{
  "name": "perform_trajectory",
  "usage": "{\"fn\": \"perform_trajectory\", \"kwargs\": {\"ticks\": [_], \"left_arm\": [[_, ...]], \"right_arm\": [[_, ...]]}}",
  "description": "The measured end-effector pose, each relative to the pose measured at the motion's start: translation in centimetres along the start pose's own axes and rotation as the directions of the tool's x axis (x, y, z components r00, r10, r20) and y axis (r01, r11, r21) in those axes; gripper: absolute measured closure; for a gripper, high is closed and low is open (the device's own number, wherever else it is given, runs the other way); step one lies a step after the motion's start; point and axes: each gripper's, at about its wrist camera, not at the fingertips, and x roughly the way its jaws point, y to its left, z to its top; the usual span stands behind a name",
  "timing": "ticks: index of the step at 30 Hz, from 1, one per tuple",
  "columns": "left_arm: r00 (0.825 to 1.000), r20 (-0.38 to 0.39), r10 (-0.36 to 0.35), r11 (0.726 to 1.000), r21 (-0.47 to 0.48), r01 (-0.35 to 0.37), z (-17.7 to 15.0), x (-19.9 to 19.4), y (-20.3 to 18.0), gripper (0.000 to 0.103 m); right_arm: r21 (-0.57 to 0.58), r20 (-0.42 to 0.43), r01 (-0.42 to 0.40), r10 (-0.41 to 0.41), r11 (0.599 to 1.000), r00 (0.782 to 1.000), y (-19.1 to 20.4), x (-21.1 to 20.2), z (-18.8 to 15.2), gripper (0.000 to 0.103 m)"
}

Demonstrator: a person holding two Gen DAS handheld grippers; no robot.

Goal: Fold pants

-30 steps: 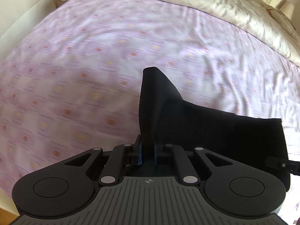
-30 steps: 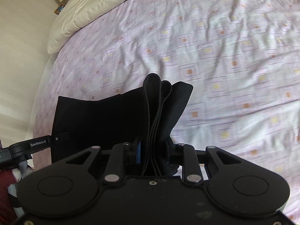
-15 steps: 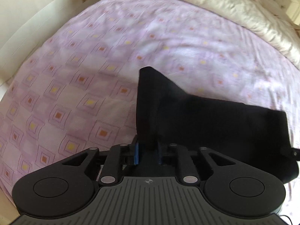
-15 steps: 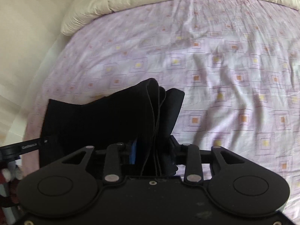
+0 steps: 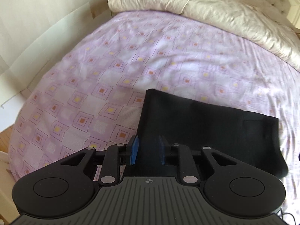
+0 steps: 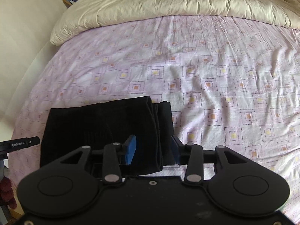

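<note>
Half a second ago both grippers were clamped on raised corners of the black pants; now both have let go, and the cloth that stood up between the blue pads has dropped flat onto the bed. In the left wrist view the left gripper [image 5: 147, 152] stands with its jaws parted, blue pads [image 5: 133, 152] clear of the fabric on either side, and the pants [image 5: 206, 129] lie as a dark folded rectangle reaching from between the fingers toward the lower right of the frame, their near left edge running right between the pads. In the right wrist view the right gripper [image 6: 152, 151] is likewise released, its jaws spread wider, and the pants [image 6: 99, 127] fill the lower left of the frame, the stacked fold edges at their right side lying in the gap between the fingers, with no pad visibly pressing them. The tip of the left gripper [image 6: 19, 143] shows at the left edge of that view, just beside the pants' left end. The lilac patterned sheet [image 6: 215, 75] spreads across the middle of both views, and a cream duvet [image 6: 168, 1] is bunched along the top
</note>
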Motion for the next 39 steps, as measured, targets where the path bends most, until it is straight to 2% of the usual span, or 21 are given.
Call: {"fn": "perform_trajectory", "kwargs": {"ticks": [4,7,10,12,19,26,32,39], "left_arm": [[1.0,0.008,0.002,1.0,0.025,-0.002,-0.5,-2.8,-1.2,0.08],[1.0,0.002,-0.006,1.0,0.025,0.006,-1.1,-4.5,-1.8,0.08],[1.0,0.0,0.008,1.0,0.026,-0.008,-1.8,-5.7,-2.3,0.08],[1.0,0.0,0.003,1.0,0.021,-0.003,-2.2,-6.4,-2.5,0.08],[1.0,-0.012,-0.016,1.0,0.02,0.016,-3.3,-8.0,-2.9,0.08],[0.999,0.036,0.005,1.0,0.027,-0.006,-3.4,-9.4,-3.3,0.08],[1.0,0.001,-0.005,1.0,0.019,0.005,-3.8,-9.1,-3.5,0.08],[1.0,-0.005,-0.013,1.0,0.02,0.013,-4.2,-9.2,-3.7,0.08]], "right_arm": [[-0.021,0.02,-0.017,0.018,1.0,1.0,2.3,-2.0,-1.3,0.055],[-0.057,0.055,-0.001,0.004,0.998,0.998,3.8,-3.5,-2.0,0.053],[-0.077,0.113,0.042,-0.033,0.996,0.993,5.2,-5.5,-2.8,0.04],[-0.091,0.117,0.067,-0.056,0.994,0.992,5.8,-6.3,-2.9,0.03],[-0.096,0.134,0.055,-0.042,0.994,0.99,6.3,-8.7,-2.8,0.029],[-0.095,0.117,0.077,-0.065,0.993,0.991,6.3,-8.9,-3.6,0.029],[-0.094,0.107,0.078,-0.068,0.992,0.992,6.4,-9.0,-3.9,0.028],[-0.088,0.101,0.075,-0.066,0.993,0.993,6.6,-8.9,-4.0,0.026]]}}
